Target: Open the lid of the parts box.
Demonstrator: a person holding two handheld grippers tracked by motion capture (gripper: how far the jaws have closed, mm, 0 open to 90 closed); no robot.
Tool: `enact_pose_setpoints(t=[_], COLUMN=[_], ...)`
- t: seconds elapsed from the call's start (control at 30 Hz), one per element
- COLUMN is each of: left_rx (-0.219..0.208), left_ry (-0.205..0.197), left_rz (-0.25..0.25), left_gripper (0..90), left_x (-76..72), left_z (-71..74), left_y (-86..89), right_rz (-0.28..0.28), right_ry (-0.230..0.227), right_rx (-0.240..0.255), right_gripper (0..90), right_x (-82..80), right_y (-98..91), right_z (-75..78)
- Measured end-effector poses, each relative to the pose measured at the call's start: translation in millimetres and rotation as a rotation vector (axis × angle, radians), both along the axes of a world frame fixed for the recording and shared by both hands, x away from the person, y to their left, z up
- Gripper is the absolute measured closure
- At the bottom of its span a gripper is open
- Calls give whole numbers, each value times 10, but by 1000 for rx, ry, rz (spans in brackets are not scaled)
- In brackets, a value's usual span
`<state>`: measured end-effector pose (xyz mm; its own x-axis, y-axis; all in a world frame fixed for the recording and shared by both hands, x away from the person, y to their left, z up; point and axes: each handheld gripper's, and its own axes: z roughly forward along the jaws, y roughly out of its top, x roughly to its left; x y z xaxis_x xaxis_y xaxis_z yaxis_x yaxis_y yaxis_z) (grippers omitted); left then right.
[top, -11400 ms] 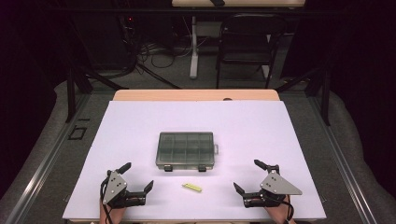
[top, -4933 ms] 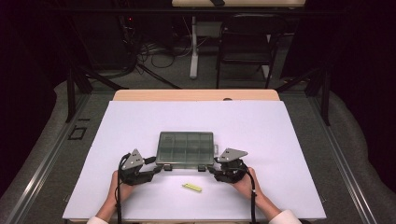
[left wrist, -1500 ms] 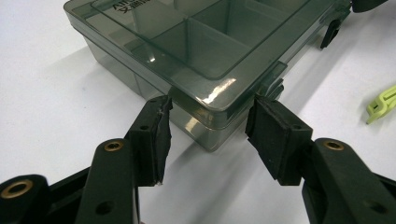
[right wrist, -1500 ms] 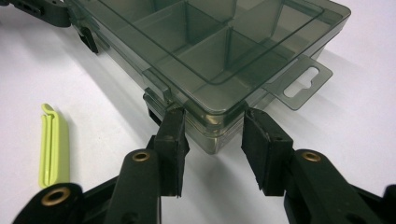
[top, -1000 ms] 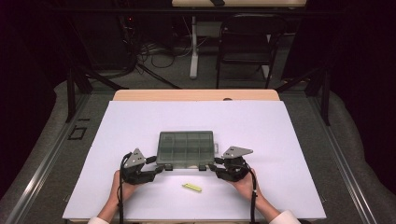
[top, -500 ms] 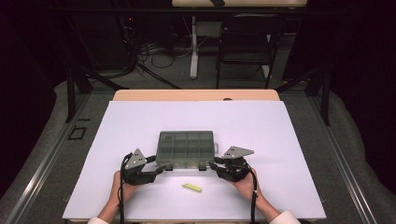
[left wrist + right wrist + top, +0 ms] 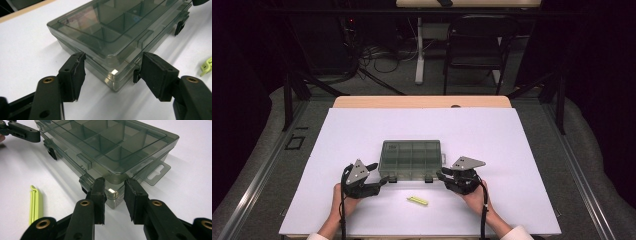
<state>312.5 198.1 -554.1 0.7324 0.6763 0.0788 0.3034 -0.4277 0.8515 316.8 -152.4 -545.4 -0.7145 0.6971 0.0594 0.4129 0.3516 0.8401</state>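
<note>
Risk: box (image 7: pixel 411 159) skids or twists on worktop (image 7: pixel 522 150) if one side pushes harder, both tongs are on corners only, and the smooth clear plastic looks slippery. Lid might pop if a latch gets bumped. Left tongs (image 7: pixel 112 72) spread wide around near-left corner, not touching afaict. Right tongs (image 7: pixel 115 195) half open, straddling near-right corner, contact unclear. Box sits mid-worktop, shut; green clip (image 7: pixel 417 201) just in front, loose.
</note>
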Motion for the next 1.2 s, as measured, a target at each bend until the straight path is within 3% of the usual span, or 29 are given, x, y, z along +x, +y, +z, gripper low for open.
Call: enact_pose_setpoints(t=[0.5, 0.73, 0.93, 1.2], left_rx=[-19, -3, -8, -14], left_ry=[-71, -122, -132, -133], left_rz=[34, 43, 48, 50], left_gripper=[450, 479, 500, 500], left_x=[-41, -63, -60, -53], left_z=[42, 54, 53, 53], left_y=[-20, -37, -28, -29], right_rz=[4, 4, 4, -14], right_ry=[-25, -39, -47, -123], right_rx=[10, 13, -4, -57], right_gripper=[722, 720, 673, 596], right_x=[-4, -8, -6, 7], right_y=[-10, -11, -14, -5], right_z=[23, 32, 37, 43])
